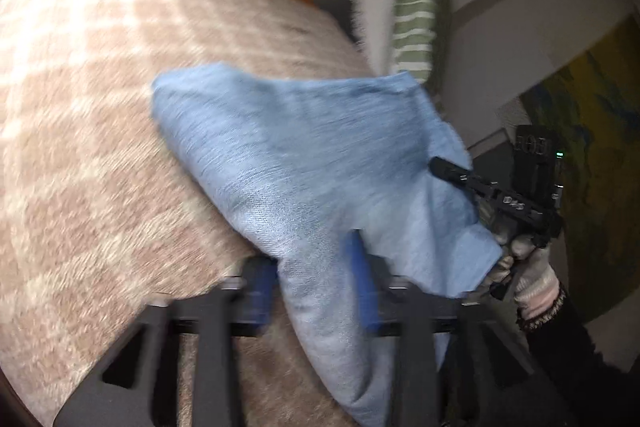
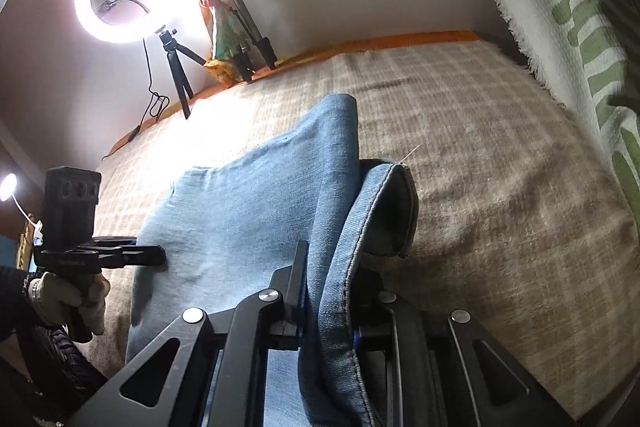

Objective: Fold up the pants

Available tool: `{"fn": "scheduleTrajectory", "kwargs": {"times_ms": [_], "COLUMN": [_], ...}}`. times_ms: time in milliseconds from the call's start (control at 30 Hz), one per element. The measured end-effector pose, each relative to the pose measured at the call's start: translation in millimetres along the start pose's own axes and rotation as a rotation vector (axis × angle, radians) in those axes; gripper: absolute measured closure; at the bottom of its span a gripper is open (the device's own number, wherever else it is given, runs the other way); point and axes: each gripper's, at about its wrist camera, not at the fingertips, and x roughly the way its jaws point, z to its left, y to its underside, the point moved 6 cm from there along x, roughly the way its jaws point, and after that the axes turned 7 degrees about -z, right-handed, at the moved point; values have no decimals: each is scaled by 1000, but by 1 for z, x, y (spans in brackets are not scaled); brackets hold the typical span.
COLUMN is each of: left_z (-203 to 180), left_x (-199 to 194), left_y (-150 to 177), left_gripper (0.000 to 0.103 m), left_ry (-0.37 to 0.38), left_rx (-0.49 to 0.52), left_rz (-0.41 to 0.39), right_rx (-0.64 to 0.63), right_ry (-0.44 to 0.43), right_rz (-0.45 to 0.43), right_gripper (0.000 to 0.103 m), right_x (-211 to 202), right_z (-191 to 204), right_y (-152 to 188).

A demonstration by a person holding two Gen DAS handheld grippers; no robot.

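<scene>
Right wrist view shows the right gripper pinched on a seamed edge of the pants, its jaws nearly together with denim between them – likely so the cloth can be carried over for a fold. Ahead of it the pants lie on the checked blanket. Left wrist view has the left gripper about half open with cloth running between its blue pads; blur hides whether they press it, so I cannot tell if it grips. Beyond the pants a gloved hand is partly cut off
</scene>
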Motion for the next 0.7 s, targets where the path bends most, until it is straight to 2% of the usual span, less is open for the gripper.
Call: {"fn": "scheduleTrajectory", "kwargs": {"times_ms": [167, 200, 267, 333, 467, 700], "left_z": [-3, -2, 0, 0, -17, -37], "left_x": [6, 9, 17, 22, 16, 5], "left_y": [7, 6, 5, 4, -6, -45], "left_gripper": [48, 51, 74, 82, 84, 87], "left_ry": [19, 54, 86, 98, 112, 112], "left_rx": [20, 0, -34, -44, 24, 112], "left_rz": [-8, -13, 3, 5, -10, -88], "right_rx": [22, 25, 19, -4, -75, -119], "right_ry": [-5, -3, 8, 30, 52, 71], "right_rz": [9, 9, 6, -3, -32, -97], "right_gripper": [89, 89, 89, 89, 90, 91], "right_x": [4, 5, 4, 1, -10, -10], "right_z": [-4, -4, -2, 3, 19, 32], "right_y": [4, 4, 4, 2, -7, -50]}}
